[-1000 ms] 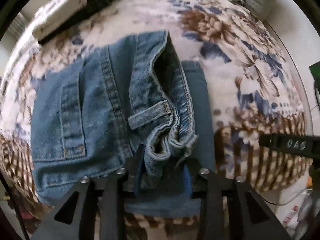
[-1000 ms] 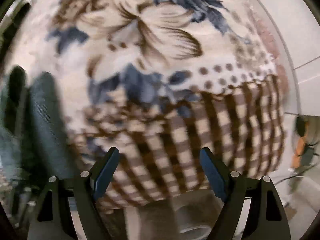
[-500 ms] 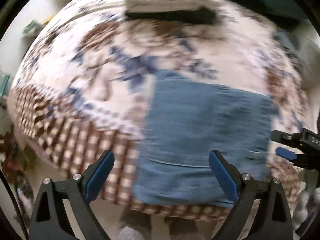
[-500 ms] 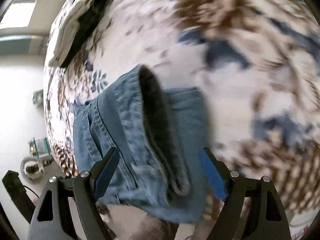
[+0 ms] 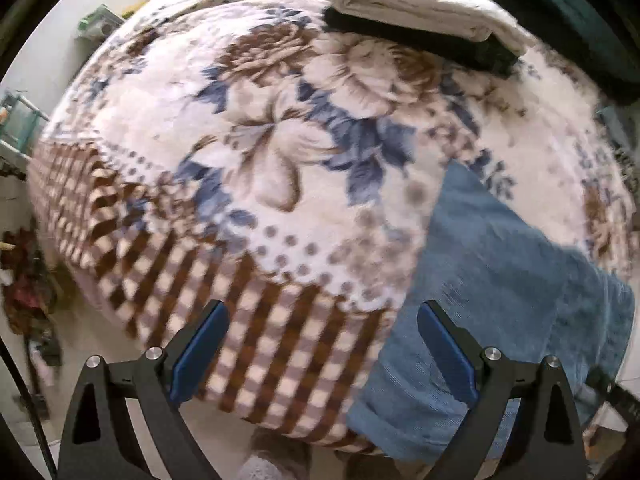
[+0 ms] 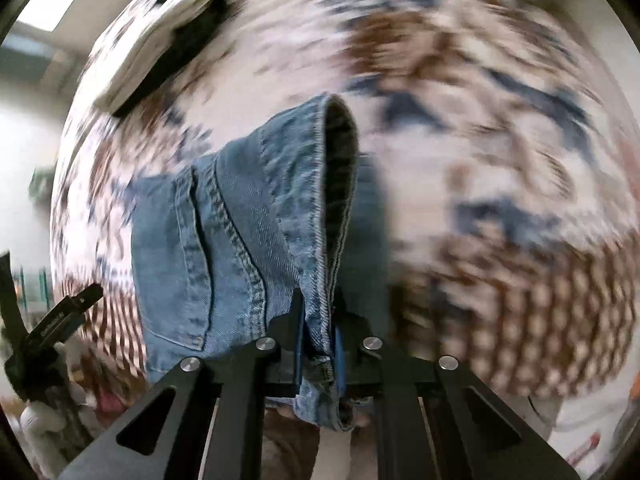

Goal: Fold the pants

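Observation:
The blue jeans (image 6: 240, 232) lie folded on a floral blanket (image 5: 280, 152) near the bed's front edge. My right gripper (image 6: 318, 344) is shut on the jeans' waistband edge, with the back pocket to its left. In the left wrist view the jeans (image 5: 492, 288) show as a plain blue panel at the lower right. My left gripper (image 5: 322, 348) is open and empty, over the checked border of the blanket, left of the jeans. Its right finger (image 5: 448, 352) overlaps the denim edge in the view.
A folded white cloth (image 5: 424, 4) on a black one (image 5: 416, 40) lies at the back of the bed. Dark green fabric (image 5: 560, 8) is at the far right. The bed's front edge (image 5: 240, 412) drops to the floor, with clutter (image 5: 24, 288) at the left.
My left gripper let go of the waistband, opened and swung left off the jeans. My right gripper moved onto the waistband and shut on it.

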The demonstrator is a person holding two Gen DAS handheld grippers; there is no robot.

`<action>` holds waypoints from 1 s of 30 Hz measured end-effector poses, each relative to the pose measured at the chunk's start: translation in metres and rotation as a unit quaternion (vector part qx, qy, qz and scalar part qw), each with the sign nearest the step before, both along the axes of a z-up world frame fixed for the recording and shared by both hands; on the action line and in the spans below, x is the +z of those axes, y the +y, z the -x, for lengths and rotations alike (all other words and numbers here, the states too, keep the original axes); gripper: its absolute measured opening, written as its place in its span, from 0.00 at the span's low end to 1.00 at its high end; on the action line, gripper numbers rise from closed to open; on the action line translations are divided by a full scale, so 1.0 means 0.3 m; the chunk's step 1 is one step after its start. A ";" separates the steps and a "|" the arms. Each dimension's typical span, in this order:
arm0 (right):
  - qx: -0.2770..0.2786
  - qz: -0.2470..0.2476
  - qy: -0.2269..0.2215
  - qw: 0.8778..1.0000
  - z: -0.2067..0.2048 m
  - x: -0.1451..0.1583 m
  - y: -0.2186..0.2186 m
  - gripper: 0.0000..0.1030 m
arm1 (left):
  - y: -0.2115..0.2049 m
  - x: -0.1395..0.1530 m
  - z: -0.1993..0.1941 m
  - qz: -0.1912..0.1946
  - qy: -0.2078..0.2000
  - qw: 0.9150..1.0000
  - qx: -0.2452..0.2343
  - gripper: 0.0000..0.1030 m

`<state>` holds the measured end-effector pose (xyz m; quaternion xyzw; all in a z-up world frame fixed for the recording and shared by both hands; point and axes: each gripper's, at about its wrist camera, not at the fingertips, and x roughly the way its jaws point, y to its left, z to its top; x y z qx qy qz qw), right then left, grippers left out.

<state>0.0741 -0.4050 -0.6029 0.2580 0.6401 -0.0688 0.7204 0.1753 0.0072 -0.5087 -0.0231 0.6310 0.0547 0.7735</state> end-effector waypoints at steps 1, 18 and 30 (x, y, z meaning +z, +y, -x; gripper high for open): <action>-0.020 0.008 0.003 1.000 0.030 0.017 -0.049 0.12 | -0.010 -0.001 -0.013 0.010 -0.002 1.000 -0.005 0.94; -0.174 -0.104 0.068 0.977 0.178 -0.307 -0.392 0.54 | -0.294 -0.299 -0.293 0.181 0.072 0.979 -0.067 0.32; -0.057 -0.124 0.025 0.990 0.232 -0.068 -0.027 0.57 | -0.250 -0.104 0.031 0.171 0.064 0.976 -0.117 0.53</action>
